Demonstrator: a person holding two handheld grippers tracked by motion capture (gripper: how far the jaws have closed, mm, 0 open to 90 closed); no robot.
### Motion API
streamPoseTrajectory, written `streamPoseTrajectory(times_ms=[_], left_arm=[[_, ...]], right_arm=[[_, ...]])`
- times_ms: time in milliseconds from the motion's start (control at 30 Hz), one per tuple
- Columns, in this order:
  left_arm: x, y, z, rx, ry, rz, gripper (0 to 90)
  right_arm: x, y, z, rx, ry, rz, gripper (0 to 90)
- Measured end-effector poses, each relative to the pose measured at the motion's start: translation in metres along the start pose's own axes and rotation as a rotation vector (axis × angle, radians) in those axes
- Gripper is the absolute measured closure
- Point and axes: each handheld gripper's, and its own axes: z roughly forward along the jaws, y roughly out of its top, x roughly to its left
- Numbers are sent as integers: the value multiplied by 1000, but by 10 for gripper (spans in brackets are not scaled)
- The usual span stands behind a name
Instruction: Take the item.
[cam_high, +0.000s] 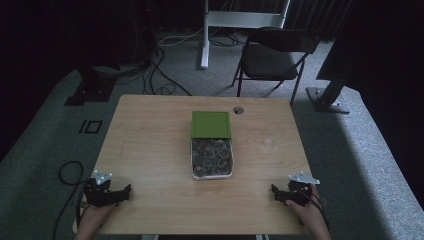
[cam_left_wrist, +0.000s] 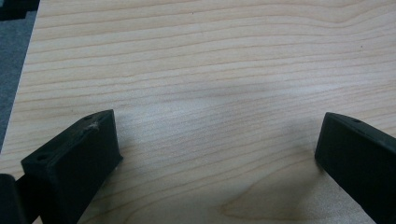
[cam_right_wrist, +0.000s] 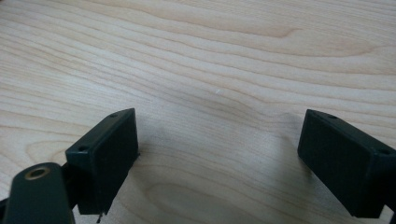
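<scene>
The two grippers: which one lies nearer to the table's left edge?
The left gripper, at the near left corner of the table. The right gripper sits at the near right corner. Both are open and hold nothing.

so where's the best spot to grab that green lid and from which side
Probably the green lid by its far edge, coming from above with the jaws spanning its thin rim. It lies flat, its near edge overlapping the open box of dark pieces, so that edge is crowded. Both the left gripper and right gripper are open, resting near the table's front corners.
</scene>
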Motion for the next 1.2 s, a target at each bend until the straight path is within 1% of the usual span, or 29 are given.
streamPoseTrajectory(times_ms=[133,367,567,600,633,700,833,900,1067,1200], left_arm=[[1,0,0,0,-2,2,2],[1,0,0,0,-2,2,2],[1,0,0,0,-2,2,2],[1,0,0,0,-2,2,2],[1,0,0,0,-2,2,2],[1,0,0,0,-2,2,2],[1,0,0,0,-2,2,2],[1,0,0,0,-2,2,2],[1,0,0,0,-2,2,2],[1,0,0,0,-1,2,2]], right_arm=[[0,0,0,0,4,-4,122],[-2,-1,-1,-1,29,-30,123],[-1,-1,-1,-2,25,-20,123],[-1,-1,-2,-9,34,4,124],[-1,-1,-2,-7,35,5,124],[-1,0,-2,-3,18,-8,125],[-1,4,-4,-10,9,3,125],[0,7,-5,-13,15,-3,124],[2,13,-8,-23,18,4,125],[4,15,-7,-22,24,-14,125]])
